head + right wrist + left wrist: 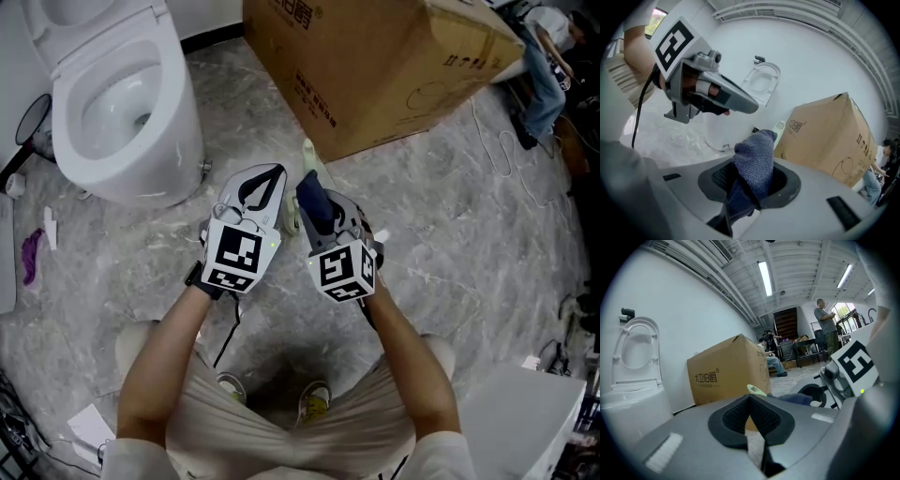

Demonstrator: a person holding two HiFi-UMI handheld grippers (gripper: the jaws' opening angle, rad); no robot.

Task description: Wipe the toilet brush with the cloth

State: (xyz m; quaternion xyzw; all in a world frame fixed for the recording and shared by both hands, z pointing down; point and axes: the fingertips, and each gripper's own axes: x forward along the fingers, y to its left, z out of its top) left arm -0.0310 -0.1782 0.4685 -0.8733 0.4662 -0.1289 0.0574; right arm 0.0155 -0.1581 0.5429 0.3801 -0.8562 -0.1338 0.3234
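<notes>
Left gripper [262, 186], head view: jaws pressed together with nothing between them, held just short of the cardboard box [375, 66].
Right gripper [323, 217], head view: clamped on the blue cloth [310, 190], also just short of the box.
Toilet brush [307, 153], head view: pale green handle, just beside the box's near corner.
Toilet [122, 94], head view: left of the box, apart from it.
Left gripper view: pads meet tip to tip, empty; the brush handle's tip [757, 390] shows beyond them, in front of the box.
Right gripper view: pads closed on the cloth, which bulges up from between them; the brush handle [779, 126] stands left of the box.
</notes>
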